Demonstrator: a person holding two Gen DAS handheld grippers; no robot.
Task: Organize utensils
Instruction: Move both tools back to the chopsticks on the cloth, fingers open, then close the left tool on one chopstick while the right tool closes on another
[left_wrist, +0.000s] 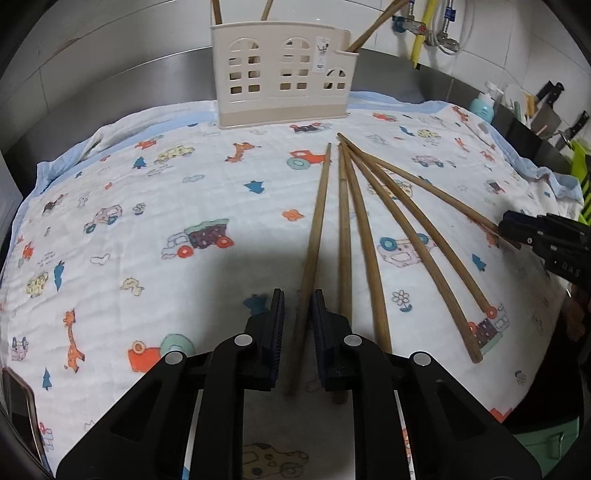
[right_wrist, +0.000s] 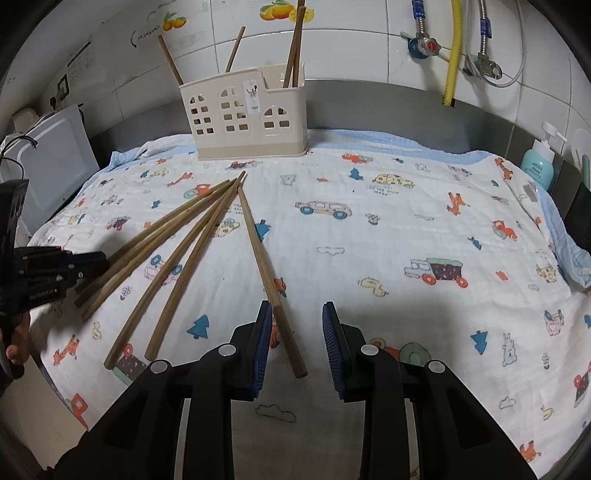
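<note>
left gripper (left_wrist: 297, 325) straddles the leftmost chopstick (left_wrist: 314, 236), jaws narrowed almost onto it, a sliver of gap showing; not yet clamped. right gripper (right_wrist: 297, 332) jaws apart around the rightmost chopstick (right_wrist: 266, 269), which lies against the left pad only. five chopsticks fan on the printed cloth (left_wrist: 147, 206), tips converging toward the cream utensil holder (left_wrist: 280, 74), which already holds a few. advice: finish each squeeze before lifting, grip near the thick end, lift level, avoid dragging neighbouring sticks.

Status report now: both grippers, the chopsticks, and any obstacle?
Left gripper astride leftmost chopstick, gap visible. Right gripper open around rightmost chopstick. Holder path unobstructed.
</note>
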